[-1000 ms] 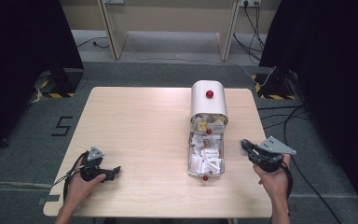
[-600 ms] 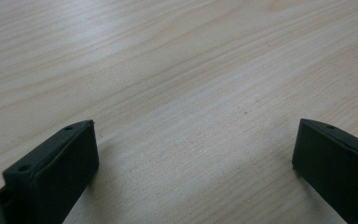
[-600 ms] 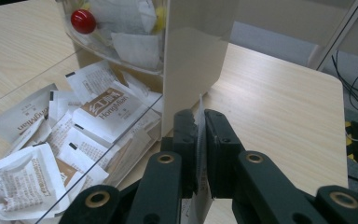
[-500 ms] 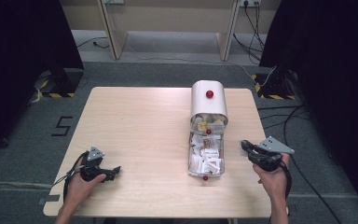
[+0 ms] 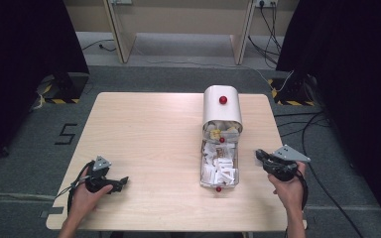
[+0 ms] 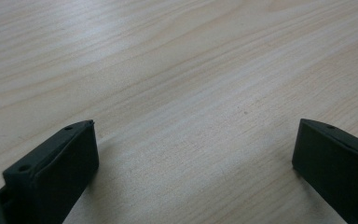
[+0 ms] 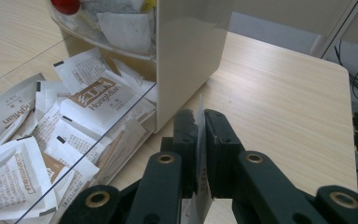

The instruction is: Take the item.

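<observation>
nothing much shifted since a second ago: both hands parked at the near edge as before, drawer pulled out to the same spot.

going largest to smallest. table (image 5: 149, 134), pale wood, bare on the left half. cream box (image 5: 222, 108) with a rounded top and a red knob, standing right of centre. clear drawer (image 5: 219, 163) drawn out of its front toward the person, heaped with paper sachets (image 7: 88, 105), white with brown print. left gripper (image 5: 120, 182) low over the bare wood near the left corner, jaws spread wide, nothing between them. right gripper (image 7: 200, 140) just beside the drawer's right side, jaws clamped together on one thin sachet (image 7: 200, 122) seen edge-on.

handling, as a guess: sachets very light, soft, crinkly, likely to bend or slide out of a loose pinch, and to tear if squeezed at the filled middle. best taken by a flat sealed edge or corner, one at a time, lifted clear of the heap so neighbours don't drag along.
</observation>
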{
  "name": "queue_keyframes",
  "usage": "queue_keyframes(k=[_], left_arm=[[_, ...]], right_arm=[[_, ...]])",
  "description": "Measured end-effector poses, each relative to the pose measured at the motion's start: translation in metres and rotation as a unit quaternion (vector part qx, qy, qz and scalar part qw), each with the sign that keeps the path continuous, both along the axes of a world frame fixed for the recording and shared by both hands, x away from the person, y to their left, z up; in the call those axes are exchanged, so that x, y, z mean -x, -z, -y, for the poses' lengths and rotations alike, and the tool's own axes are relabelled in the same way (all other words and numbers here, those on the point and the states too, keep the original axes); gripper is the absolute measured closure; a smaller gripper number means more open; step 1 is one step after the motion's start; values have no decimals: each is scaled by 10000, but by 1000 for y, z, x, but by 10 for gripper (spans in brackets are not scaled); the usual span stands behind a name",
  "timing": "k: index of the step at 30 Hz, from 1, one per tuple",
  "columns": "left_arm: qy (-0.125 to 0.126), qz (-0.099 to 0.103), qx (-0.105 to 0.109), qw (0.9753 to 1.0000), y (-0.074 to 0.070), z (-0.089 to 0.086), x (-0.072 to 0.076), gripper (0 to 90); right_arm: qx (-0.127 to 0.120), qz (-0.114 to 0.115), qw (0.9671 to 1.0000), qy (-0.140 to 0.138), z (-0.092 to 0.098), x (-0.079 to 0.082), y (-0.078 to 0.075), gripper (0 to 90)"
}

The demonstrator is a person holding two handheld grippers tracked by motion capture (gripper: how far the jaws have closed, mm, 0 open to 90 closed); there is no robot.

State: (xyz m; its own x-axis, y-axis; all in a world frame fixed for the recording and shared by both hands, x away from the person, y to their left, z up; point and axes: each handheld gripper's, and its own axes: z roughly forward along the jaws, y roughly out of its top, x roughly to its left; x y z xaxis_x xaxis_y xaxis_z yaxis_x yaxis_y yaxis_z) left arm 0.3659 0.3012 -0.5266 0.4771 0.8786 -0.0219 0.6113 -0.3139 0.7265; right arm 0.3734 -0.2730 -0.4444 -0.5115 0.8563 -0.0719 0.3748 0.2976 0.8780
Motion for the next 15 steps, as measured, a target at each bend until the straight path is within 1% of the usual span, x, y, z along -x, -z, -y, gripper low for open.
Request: queue_keyframes(k=[15], left_arm=[[1,-2,0,10000,0,0,0,0]], right_arm=[[30,-69,10000,36,0,-10,8,843]])
